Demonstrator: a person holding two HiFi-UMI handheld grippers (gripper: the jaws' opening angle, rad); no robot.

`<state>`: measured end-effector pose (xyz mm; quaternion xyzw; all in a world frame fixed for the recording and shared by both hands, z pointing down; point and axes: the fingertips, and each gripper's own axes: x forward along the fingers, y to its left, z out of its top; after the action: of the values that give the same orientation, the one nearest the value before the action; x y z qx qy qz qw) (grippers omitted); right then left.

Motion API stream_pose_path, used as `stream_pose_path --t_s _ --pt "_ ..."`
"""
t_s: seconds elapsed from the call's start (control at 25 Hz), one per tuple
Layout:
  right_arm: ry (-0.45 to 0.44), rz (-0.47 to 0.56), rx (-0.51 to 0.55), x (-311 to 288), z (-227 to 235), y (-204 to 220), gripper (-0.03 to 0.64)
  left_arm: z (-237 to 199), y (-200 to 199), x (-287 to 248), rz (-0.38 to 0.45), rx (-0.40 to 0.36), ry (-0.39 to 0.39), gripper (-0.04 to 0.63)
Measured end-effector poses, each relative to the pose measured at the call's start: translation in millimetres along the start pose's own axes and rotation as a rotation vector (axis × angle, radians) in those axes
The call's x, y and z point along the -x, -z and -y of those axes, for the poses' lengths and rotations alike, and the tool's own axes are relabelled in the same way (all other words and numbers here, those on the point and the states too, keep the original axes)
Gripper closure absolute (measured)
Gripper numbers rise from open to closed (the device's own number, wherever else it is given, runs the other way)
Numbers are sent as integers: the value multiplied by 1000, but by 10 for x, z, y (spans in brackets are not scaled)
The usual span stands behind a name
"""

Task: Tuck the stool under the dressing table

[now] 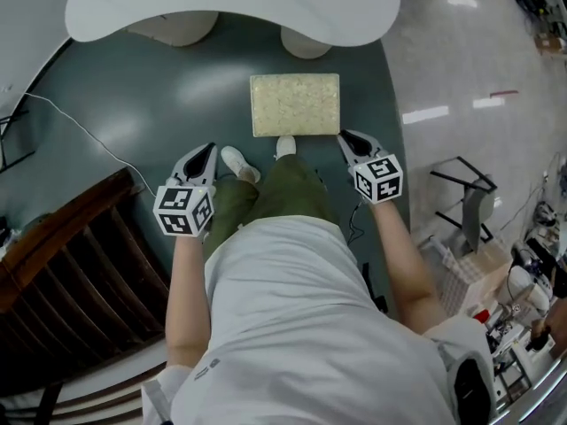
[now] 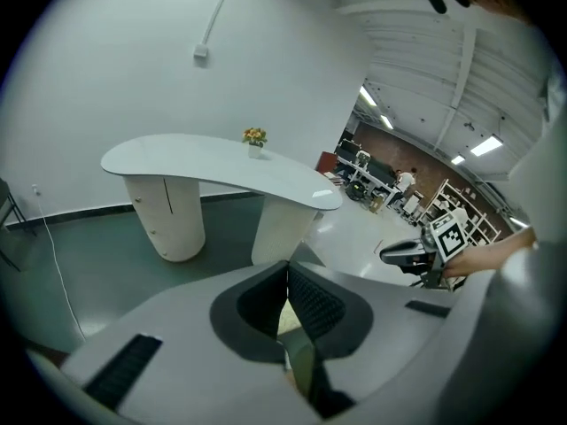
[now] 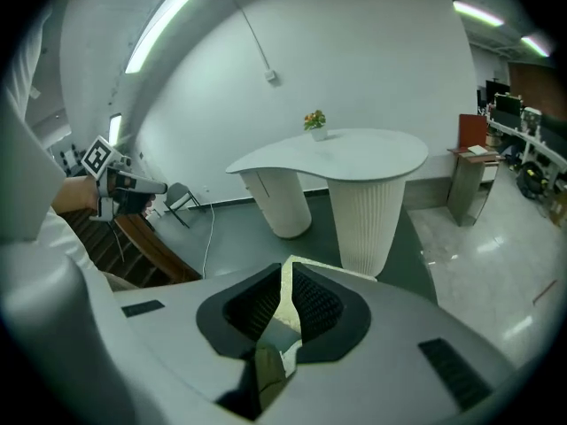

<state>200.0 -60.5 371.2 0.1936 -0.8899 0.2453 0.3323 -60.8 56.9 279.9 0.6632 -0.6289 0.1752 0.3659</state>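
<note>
Cream-topped stool [image 1: 294, 104] stands on dark green floor [image 1: 133, 96], fully out in the open. The white table [image 1: 232, 3] is just beyond its far long edge, with nothing tucked yet. The stool's long axis runs left-right, parallel to the table's front edge.

Left gripper [image 1: 211, 149] is closed and empty, jaws together in the left gripper view [image 2: 287, 268]. It sits on the near side of the stool, off the near left corner with a clear gap. Right gripper [image 1: 344, 135] is all but closed, only a thin slit between the jaws, and nothing is held. It is just beside the stool's near right corner, so the right hand is the nearer one. In the right gripper view [image 3: 291, 271] a cream strip of the stool shows through the slit, so the stool lies ahead and below.

Both grippers tilt down towards the stool, one either side of its near edge. One white shoe [image 1: 285, 146] is at the middle of that edge.

Judgement: the next move is a push or grip at the near side, driving the stool away from the person. The stool seems offset right of the gap between the pedestals, facing the right pedestal [image 1: 306, 42], so it likely needs nudging left too.
</note>
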Motion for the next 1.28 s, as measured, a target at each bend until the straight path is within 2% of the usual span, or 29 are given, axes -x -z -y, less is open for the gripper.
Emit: stream_pose_path --t_s 0.24,0.44,0.68,0.92,1.28 --pt "28 -95 -27 -249 406 563 524 -21 308 -449 -95 25 18 594" --pt "32 -201 -88 -526 653 1161 418 -111 874 -824 -178 35 10 594" --pt "17 -322 -128 -763 795 1720 346 -126 1369 -1230 -262 77 29 591" --pt "25 -379 -158 -975 922 1983 301 -231 1721 -1490 -327 101 27 504" --pt "53 -413 -217 -1507 1312 2332 245 -349 2282 -2125 -413 91 73 393"
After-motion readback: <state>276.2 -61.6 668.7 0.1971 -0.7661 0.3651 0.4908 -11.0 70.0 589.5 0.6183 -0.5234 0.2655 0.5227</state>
